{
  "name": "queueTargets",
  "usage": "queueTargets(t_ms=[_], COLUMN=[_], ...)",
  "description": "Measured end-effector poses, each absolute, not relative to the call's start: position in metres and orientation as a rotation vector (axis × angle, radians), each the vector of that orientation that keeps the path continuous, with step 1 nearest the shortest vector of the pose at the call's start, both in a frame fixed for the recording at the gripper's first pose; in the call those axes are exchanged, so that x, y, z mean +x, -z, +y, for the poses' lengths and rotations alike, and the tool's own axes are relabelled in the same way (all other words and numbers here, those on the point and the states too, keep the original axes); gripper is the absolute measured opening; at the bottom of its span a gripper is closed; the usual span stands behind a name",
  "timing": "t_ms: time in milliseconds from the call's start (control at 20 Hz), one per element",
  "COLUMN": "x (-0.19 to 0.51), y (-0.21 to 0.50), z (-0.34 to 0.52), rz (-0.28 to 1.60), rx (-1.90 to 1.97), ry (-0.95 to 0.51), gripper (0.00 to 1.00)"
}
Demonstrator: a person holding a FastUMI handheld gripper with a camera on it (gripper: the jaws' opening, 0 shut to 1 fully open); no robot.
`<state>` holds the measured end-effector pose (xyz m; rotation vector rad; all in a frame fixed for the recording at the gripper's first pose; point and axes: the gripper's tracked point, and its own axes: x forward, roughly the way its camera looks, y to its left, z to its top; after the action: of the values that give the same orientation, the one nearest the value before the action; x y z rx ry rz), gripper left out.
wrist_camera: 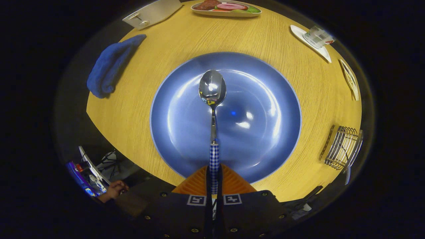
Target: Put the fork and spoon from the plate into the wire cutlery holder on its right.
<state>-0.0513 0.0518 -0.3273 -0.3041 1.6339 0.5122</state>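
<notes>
My gripper [214, 174] is shut on the checked handle of a metal spoon [212, 89]. The spoon points straight ahead from the fingers, its bowl over the middle of a round blue plate [265, 99]. It looks held above the plate. The plate lies on a round wooden table [132, 109] and has nothing else on it. The wire cutlery holder [342, 147] stands on the table to the right of the plate, near the table's edge. A checked handle hangs from its near side. I see no fork on the plate.
A folded blue cloth [108, 66] lies left of the plate. Beyond the plate stand a white device [151, 13], a dish of food [227, 8], and a cup on a white saucer [313, 38]. A hand [114, 190] shows below the table's left edge.
</notes>
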Motion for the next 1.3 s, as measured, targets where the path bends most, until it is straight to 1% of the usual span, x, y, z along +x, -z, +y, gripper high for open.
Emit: queueTargets(t_ms=[250,750,1300], x=[-0.050,-0.042,-0.044], y=[0.311,0.271,0.234], z=[0.024,-0.028,-0.080], rz=[1.646,1.632,1.669], rx=[-0.435,-0.605,-0.773], ry=[-0.547,-0.564,-0.587], gripper=[0.05,0.04,0.04])
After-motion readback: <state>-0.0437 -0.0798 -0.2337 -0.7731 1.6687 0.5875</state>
